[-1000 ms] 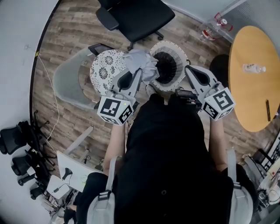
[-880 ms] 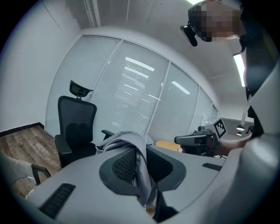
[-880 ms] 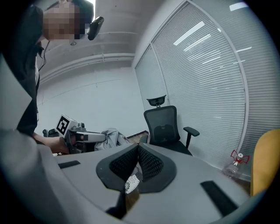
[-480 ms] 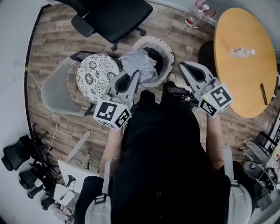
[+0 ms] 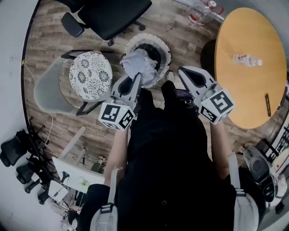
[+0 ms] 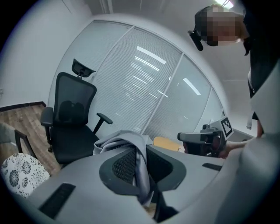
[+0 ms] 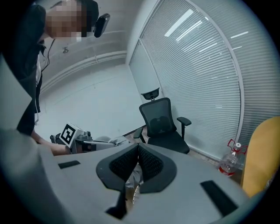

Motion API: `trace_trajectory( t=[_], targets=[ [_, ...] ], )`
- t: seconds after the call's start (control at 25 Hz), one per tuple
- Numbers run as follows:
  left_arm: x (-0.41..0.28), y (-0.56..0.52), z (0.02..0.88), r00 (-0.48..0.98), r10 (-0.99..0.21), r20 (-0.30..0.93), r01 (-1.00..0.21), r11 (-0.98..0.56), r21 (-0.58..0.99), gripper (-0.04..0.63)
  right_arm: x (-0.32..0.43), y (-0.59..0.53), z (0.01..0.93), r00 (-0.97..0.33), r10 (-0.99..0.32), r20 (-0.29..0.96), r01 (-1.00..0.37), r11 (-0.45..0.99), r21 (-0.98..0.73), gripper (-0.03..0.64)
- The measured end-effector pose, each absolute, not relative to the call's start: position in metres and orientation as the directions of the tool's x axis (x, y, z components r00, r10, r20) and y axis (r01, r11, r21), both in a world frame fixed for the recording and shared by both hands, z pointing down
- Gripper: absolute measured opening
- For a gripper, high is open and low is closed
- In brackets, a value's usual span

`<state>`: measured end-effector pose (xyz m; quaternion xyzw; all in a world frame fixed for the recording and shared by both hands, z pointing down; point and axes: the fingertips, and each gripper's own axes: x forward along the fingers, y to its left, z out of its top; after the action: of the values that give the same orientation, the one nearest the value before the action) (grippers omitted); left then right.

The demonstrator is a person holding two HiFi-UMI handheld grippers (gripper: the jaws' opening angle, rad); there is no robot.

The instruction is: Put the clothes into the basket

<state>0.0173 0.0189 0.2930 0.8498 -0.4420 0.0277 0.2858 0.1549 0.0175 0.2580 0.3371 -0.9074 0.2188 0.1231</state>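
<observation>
Cloth [image 5: 139, 64], grey, bunched, is clamped in the left gripper [image 5: 134, 81]. In the head view it sits over the near-left part of the basket [image 5: 163, 47] mouth, covering that stretch of rim. Can't tell if it touches the basket or hangs just above it. The basket is round with a white patterned rim and a dark inside, standing on the wood floor [image 5: 54, 36] just ahead of the person [image 5: 171, 171].

Left gripper view: the fingers [image 6: 124, 164] are closed on the cloth. A fold runs down between the mesh pads and the rest drapes over the top toward the left. The right gripper shows off to the right in this view, apart from the cloth.

Right gripper [image 5: 184, 72] is just right of the basket, level with the left one. Right gripper view: the fingers [image 7: 151, 164] are closed tip to tip with nothing held. A bit of cloth and the basket rim is visible below through the gap behind the tips.

Patterned seat [image 5: 90, 75] sits left of the basket, near it and not touching. Black office chair [image 5: 113, 16] stands beyond both. Round wooden desk [image 5: 246, 90] is at right, well apart from the basket, with a bottle [image 5: 246, 59] lying on it. A clear jug [image 5: 203, 11] stands on the floor by the far wall.
</observation>
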Motion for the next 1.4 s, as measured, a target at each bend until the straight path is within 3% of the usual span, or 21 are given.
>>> trace_trajectory(
  t=[0.76,1.4],
  targets=[
    [0.09,-0.026,0.521,0.549,-0.639,0.539,-0.818,-0.278,0.504,0.06,0.197,-0.023,0.403,-0.812,-0.386,0.437,-0.572,0.673,-0.469,0.017],
    [0.133,-0.044,0.738,0.541,-0.522,0.66,-0.837,-0.255,0.484,0.06,0.22,-0.046,0.535,-0.786,-0.405,0.468,-0.616,0.572,-0.541,0.017]
  ],
)
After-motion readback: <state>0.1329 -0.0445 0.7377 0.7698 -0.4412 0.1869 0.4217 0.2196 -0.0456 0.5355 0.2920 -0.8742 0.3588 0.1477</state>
